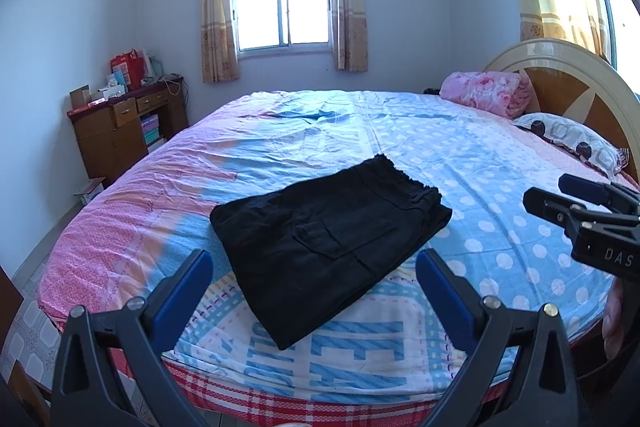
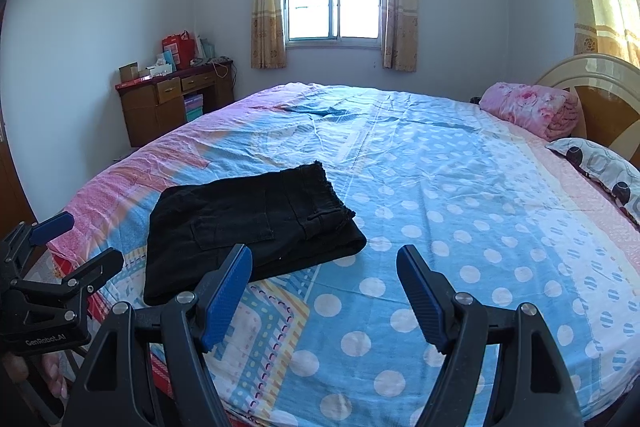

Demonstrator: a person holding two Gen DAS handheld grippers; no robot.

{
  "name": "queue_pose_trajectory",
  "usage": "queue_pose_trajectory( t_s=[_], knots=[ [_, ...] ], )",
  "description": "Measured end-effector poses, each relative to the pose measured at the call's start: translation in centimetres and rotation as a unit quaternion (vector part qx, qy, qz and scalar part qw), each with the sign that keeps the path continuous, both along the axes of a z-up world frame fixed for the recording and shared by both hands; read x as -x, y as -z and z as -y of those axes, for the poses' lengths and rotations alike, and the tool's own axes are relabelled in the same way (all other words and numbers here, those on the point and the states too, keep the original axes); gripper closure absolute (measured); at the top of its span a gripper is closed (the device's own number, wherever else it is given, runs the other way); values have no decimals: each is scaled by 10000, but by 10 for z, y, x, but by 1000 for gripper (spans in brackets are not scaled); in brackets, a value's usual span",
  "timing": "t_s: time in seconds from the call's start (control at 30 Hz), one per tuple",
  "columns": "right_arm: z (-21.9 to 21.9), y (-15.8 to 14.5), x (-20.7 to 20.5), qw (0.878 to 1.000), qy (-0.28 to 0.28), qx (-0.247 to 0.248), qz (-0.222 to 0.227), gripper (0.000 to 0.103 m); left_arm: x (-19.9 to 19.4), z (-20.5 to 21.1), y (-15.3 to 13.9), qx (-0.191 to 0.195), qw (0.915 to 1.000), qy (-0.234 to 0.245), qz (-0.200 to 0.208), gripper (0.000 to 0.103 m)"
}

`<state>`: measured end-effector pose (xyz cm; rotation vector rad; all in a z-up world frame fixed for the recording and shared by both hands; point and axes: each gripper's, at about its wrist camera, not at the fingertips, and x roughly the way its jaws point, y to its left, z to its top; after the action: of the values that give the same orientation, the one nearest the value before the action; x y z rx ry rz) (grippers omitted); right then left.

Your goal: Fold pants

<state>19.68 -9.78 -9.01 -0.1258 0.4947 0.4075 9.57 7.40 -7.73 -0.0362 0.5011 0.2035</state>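
Black cotton pants [image 1: 324,247], folded into flat rectangle, lying on patterned pink-and-blue bedsheet [image 1: 460,155] near foot edge. My left gripper [image 1: 314,287] hovers right in front of it, jaws wide, nothing in them. My right gripper [image 2: 324,291] sits off to pants' right, also wide, empty. Long axis runs diagonally, near-left corner to waistband. Left looks nearer. Readable: "GenRobot.AI", "DAS".

A patterned bed sheet [image 2: 440,195] — rolled pink blanket [image 2: 532,107] at two o'clock, wooden desk [image 2: 172,103] at ten.
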Motion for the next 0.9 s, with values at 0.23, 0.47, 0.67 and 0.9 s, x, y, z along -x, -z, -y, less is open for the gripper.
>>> queue_pose_trajectory(
  t_s=[0.23,0.47,0.67,0.9],
  knots=[
    [2,-3,3,10000,-14,-8,89,27,2,-5,-7,41,9999,-105,67,0],
    [-2,-4,7,9998,-42,81,171,27,2,-6,-9,-51,9995,-287,91,0],
    [-3,-3,7,9998,-54,86,169,27,1,-8,-6,-22,9995,-314,54,0],
    [-5,-1,9,9997,-120,137,160,27,4,-6,-5,18,9997,-193,165,0]
  ],
)
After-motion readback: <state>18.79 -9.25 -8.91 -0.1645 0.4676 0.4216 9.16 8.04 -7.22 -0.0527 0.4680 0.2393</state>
